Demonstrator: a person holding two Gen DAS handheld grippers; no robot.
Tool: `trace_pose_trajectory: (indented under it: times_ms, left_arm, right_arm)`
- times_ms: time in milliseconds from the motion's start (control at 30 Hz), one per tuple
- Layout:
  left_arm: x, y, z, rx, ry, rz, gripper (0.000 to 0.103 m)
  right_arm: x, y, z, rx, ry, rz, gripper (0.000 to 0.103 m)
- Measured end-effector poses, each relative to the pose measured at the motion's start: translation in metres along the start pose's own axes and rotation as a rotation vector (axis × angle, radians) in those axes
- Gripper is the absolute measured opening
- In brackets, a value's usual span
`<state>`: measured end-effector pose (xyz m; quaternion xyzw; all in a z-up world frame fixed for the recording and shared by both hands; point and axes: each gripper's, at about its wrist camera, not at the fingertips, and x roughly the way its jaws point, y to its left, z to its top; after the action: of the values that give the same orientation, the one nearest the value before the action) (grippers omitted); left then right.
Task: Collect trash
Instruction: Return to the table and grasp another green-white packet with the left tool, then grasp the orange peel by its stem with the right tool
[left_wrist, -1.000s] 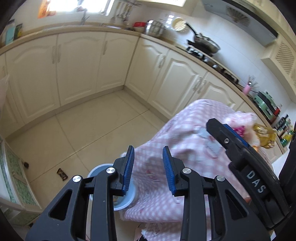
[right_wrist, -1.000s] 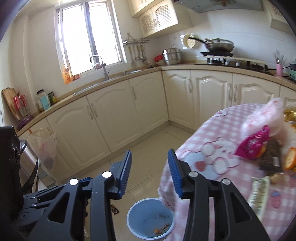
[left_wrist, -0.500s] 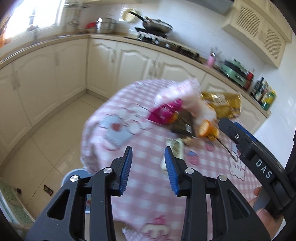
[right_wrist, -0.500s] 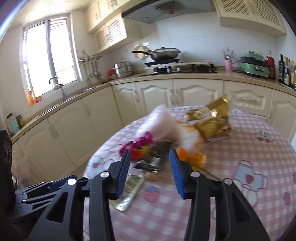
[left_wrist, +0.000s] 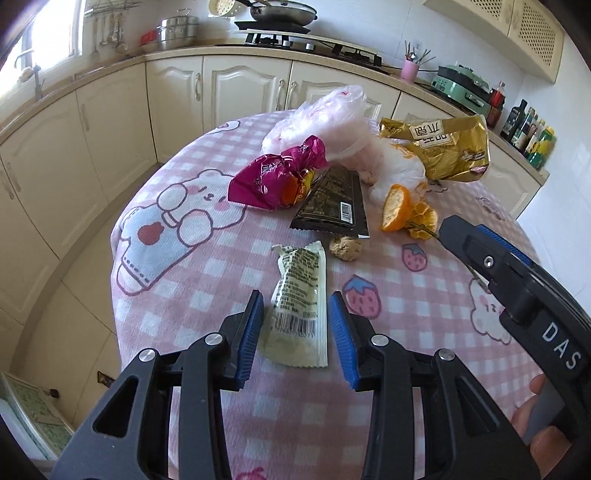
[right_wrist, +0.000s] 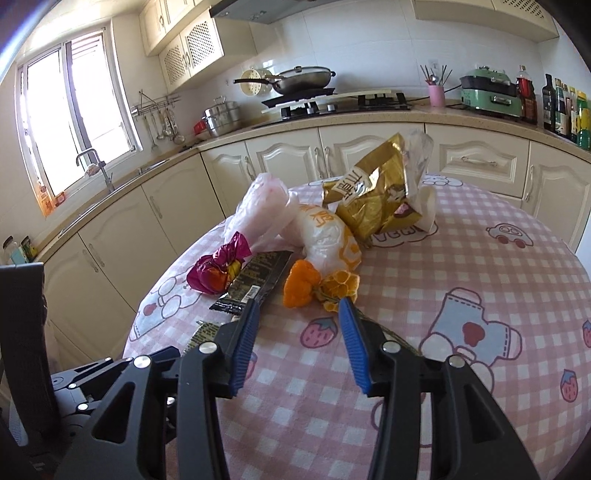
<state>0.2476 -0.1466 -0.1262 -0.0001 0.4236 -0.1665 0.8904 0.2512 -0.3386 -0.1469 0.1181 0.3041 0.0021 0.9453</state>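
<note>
Trash lies on the pink checked tablecloth (left_wrist: 207, 280). My left gripper (left_wrist: 296, 334) is open, its jaws on either side of a pale green wrapper (left_wrist: 300, 295) lying flat. Beyond are a black wrapper (left_wrist: 332, 199), a magenta wrapper (left_wrist: 273, 177), orange peel (left_wrist: 397, 206), a small brown lump (left_wrist: 345, 248), white plastic bags (left_wrist: 332, 122) and a gold bag (left_wrist: 443, 147). My right gripper (right_wrist: 299, 341) is open and empty above the cloth, short of the orange peel (right_wrist: 301, 284) and black wrapper (right_wrist: 258, 280). It also shows in the left wrist view (left_wrist: 517, 291).
Cream kitchen cabinets (left_wrist: 236, 81) run behind the table, with a stove and pan (right_wrist: 303, 79) on the counter. The table edge drops to the tiled floor (left_wrist: 85, 284) at the left. A small dark scrap (left_wrist: 104, 379) lies on the floor.
Both grippers swung from the floor and blue bin up over the table. The left one has come down around the pale green wrapper. Both stayed open.
</note>
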Motion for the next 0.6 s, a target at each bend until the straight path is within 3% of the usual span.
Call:
trace_pose_trajectory:
  times_ms: [67, 133, 600]
  left_arm:
    - [0.000, 0.000, 0.001, 0.004, -0.007, 0.006, 0.026]
    - [-0.002, 0.000, 0.002, 0.003, -0.023, -0.004, 0.007]
    - [-0.022, 0.030, 0.012, -0.077, -0.125, -0.054, 0.005]
  right_arm:
    - [0.003, 0.001, 0.000, 0.001, 0.013, 0.001, 0.045]
    - [0.005, 0.001, 0.001, 0.005, 0.018, 0.000, 0.045]
    - [0.056, 0.007, 0.021, 0.026, 0.098, -0.041, 0.044]
